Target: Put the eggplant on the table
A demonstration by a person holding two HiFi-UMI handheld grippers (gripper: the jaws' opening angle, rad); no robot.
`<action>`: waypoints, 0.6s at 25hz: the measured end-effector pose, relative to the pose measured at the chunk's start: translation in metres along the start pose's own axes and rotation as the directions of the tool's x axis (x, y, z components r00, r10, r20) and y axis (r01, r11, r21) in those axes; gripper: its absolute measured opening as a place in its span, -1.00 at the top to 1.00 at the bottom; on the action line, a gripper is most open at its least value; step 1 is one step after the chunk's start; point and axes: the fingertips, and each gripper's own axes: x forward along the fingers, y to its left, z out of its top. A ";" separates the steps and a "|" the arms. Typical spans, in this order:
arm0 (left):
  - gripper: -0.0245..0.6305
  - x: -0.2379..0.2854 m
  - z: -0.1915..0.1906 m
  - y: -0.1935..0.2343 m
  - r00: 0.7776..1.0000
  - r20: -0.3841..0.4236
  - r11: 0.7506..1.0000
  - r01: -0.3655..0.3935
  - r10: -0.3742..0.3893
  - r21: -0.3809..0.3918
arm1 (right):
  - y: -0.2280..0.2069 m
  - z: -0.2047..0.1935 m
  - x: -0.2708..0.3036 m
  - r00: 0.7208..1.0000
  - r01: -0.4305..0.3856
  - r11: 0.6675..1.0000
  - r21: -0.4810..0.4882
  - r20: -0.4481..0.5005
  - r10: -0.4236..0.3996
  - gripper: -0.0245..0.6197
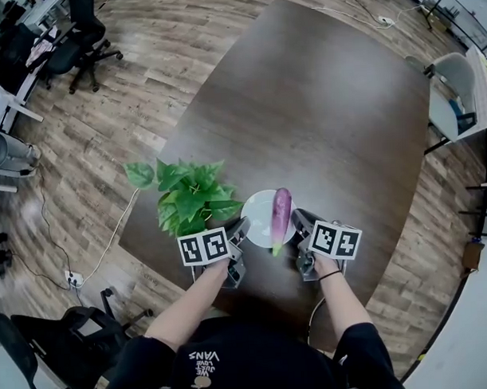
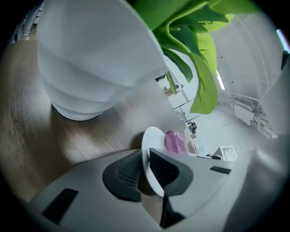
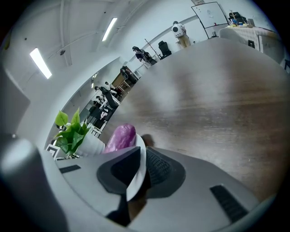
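Step in hand: setting down. The left gripper (image 1: pixel 241 228) and right gripper (image 1: pixel 302 221) each clamp an opposite rim of the white plate (image 1: pixel 258 207), and the eggplant (image 1: pixel 281 216) lies on it (tip overhanging the near rim). The next move likely calls for level lowering onto the dark wooden table (image 1: pixel 320 107), clear of the potted plant (image 1: pixel 188 196). A plank floor (image 1: pixel 166 41) and office chairs (image 1: pixel 82 36) surround it.

The eggplant (image 1: pixel 281 216) is glossy purple with a green stem end. The plate (image 1: pixel 258 207) is plain white. The table (image 1: pixel 328 107) is dark brown woodgrain. The plant (image 1: pixel 188 198) has bright green leaves and a white pot (image 2: pixel 86 68). The left gripper (image 2: pixel 146 174) and right gripper (image 3: pixel 141 170) are grey with black pads and carry cubes patterned in black-and-white squares.
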 end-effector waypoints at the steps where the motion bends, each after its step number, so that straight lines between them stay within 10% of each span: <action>1: 0.82 0.001 0.000 0.001 1.000 -0.005 1.000 -0.008 0.008 -0.005 | 0.000 0.000 0.001 1.000 0.003 1.000 -0.003 -0.004 -0.003 0.78; 15: 0.79 0.005 0.000 0.003 0.996 -0.038 0.996 -0.075 0.077 0.041 | -0.003 -0.001 0.007 0.998 0.052 0.996 -0.065 -0.042 -0.055 0.78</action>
